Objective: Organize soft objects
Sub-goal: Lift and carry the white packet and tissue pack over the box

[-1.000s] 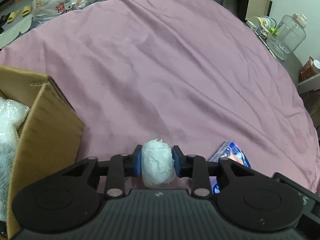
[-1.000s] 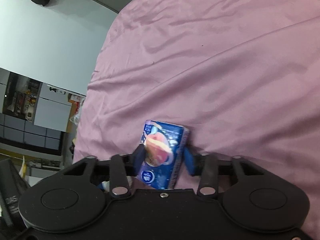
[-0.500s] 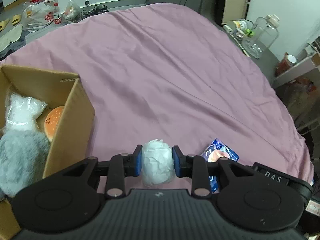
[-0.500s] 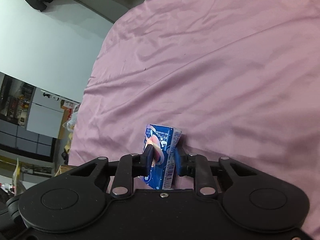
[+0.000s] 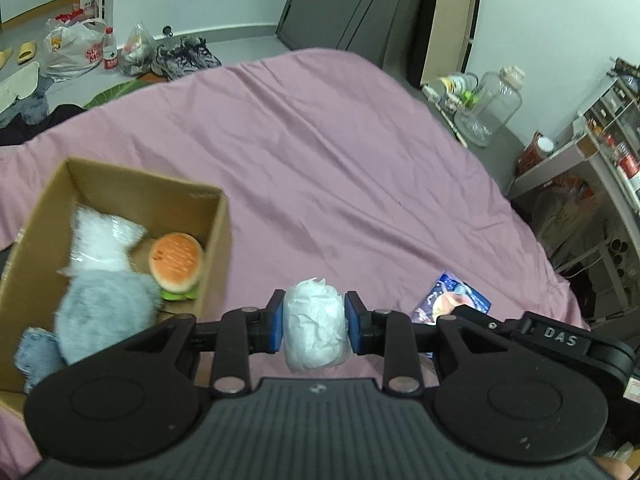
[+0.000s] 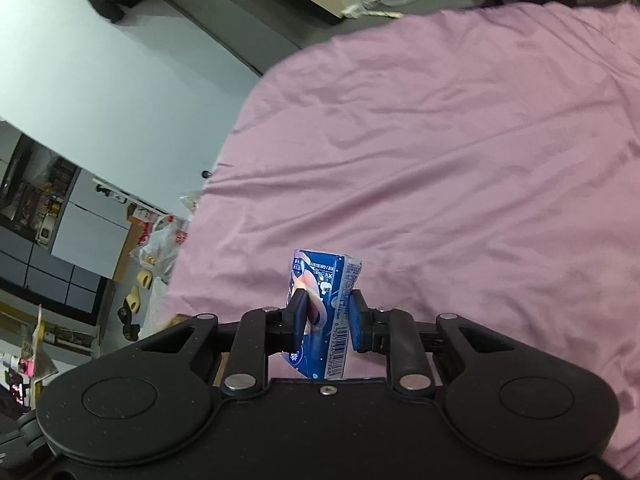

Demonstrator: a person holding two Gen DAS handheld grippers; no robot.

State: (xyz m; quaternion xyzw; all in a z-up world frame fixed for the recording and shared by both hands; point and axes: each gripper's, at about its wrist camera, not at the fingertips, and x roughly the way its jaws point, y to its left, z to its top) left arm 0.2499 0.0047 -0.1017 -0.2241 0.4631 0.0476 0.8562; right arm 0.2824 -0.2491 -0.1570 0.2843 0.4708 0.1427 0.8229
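Above the pink bedsheet (image 5: pixel 320 168), the left gripper (image 5: pixel 314 322) clamps a crumpled white paper wad (image 5: pixel 314 330), just right of the open brown cardboard box (image 5: pixel 218 240) whose near wall stands beside it. Inside lie a plush burger (image 5: pixel 176 260) and a grey fluffy toy (image 5: pixel 104 312). Meanwhile the right gripper (image 6: pixel 326 320) pinches a blue printed tissue pack (image 6: pixel 324 300); wide bare sheet stretches ahead to the bed's far edge.

pink sheet (image 5: pixel 340 152) bare ahead; cardboard box (image 5: pixel 218 248) at left
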